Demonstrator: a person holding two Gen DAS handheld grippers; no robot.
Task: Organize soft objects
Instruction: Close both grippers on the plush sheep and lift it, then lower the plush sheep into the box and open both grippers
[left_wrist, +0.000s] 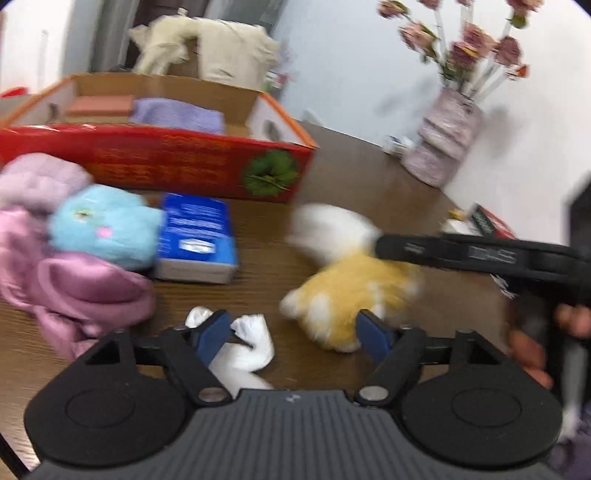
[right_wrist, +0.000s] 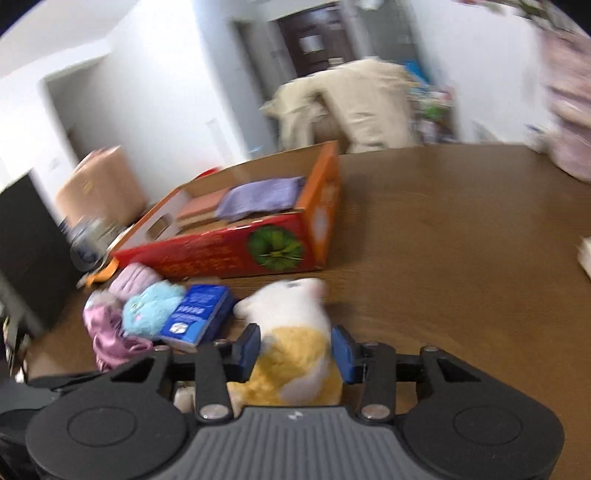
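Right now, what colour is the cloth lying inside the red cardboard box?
Lavender purple. The cloth shows best in the right wrist view, inside the box.

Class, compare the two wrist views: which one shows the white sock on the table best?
The left wrist view. There the white sock lies twisted on the table, partly behind one finger of the left gripper. In the right wrist view the right gripper and the plush toy hide all but a whitish scrap.
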